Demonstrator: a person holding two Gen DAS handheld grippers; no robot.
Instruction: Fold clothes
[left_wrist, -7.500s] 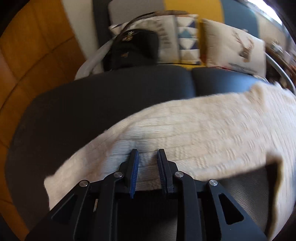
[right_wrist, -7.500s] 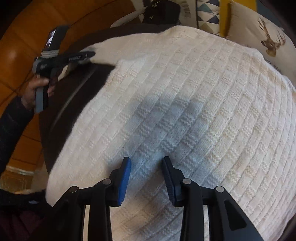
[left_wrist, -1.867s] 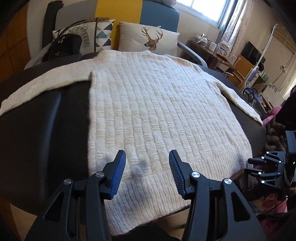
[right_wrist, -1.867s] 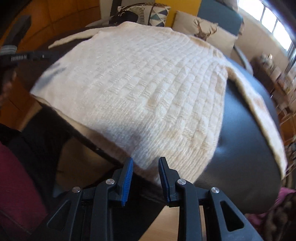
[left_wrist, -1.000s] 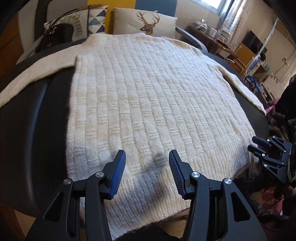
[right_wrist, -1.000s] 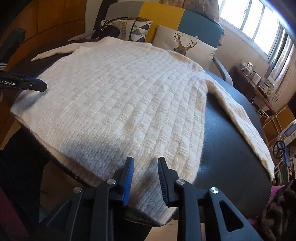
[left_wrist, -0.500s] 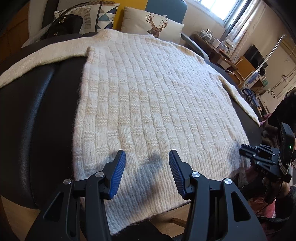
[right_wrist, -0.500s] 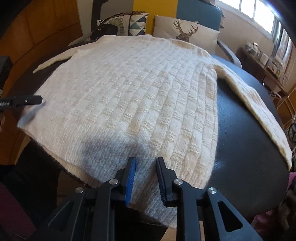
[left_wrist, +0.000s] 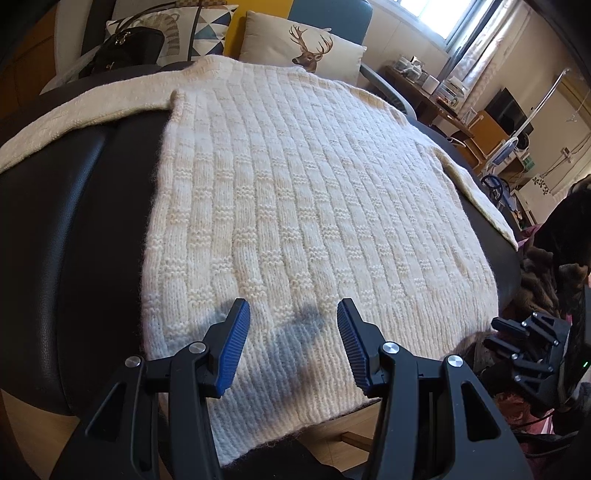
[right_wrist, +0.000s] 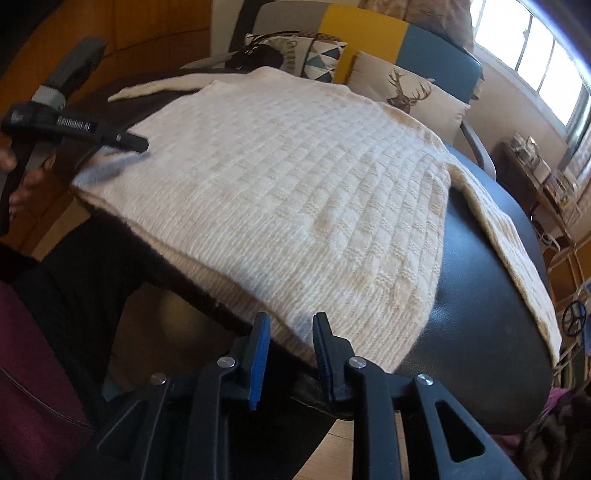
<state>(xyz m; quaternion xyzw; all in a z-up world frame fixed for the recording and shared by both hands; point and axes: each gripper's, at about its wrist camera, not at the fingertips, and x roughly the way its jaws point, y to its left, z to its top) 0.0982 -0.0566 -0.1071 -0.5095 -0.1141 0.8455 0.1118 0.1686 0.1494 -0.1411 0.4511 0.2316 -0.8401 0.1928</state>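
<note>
Right-wrist view: the right gripper (right_wrist: 290, 334) sits at the hem corner of the cream sweater (right_wrist: 295, 177), jaws narrowly apart and opening, the hem's edge just at their tips, not pinched. The left gripper (left_wrist: 291, 321) hovers spread above the hem. The sweater lies flat, sleeves out, on the dark surface (left_wrist: 55, 229). The hem looks about to be taken; next, both grippers should pinch its corners.

A black padded table (left_wrist: 55, 229) carries a cream knit sweater (left_wrist: 303, 206) spread flat, hem overhanging the near edge
</note>
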